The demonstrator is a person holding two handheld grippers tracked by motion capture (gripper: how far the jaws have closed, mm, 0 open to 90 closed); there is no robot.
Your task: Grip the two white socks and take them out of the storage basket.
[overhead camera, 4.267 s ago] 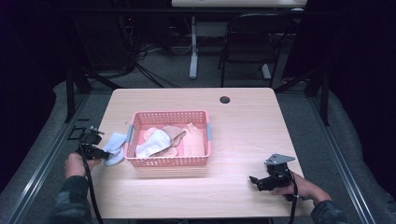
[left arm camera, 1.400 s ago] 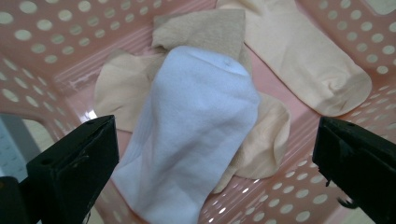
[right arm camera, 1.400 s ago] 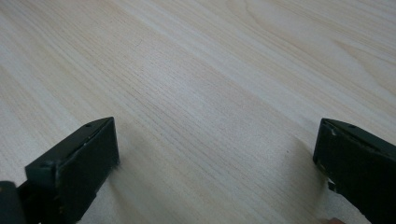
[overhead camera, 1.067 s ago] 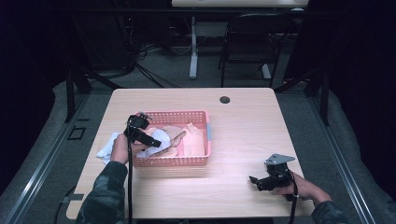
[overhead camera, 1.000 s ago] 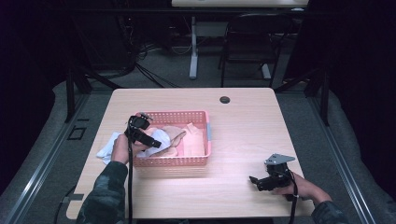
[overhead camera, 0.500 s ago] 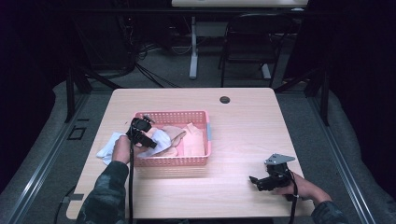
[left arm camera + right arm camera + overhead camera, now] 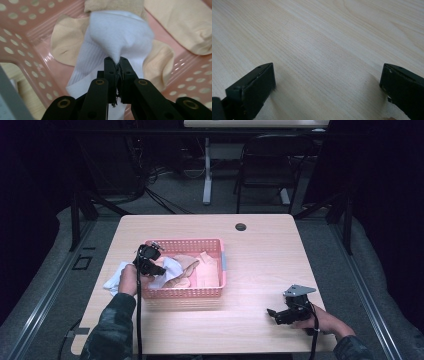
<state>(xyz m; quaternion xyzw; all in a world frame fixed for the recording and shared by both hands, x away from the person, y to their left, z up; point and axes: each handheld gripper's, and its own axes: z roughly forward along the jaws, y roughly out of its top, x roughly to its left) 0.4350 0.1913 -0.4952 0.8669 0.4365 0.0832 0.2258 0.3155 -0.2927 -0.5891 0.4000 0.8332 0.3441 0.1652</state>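
On pale wood table (image 7: 260,265), pink basket (image 7: 187,292); dark room, grey floor (image 7: 385,285)

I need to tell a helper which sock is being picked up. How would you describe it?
On the wooden table stands a pink perforated basket. At its left end, the left gripper pinches a white ribbed sock. The socks around it are beige.

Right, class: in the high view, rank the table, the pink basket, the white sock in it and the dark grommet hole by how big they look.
1. Table
2. Basket
3. White sock, partly hidden by the left tool, so its extent is unsure
4. Grommet hole
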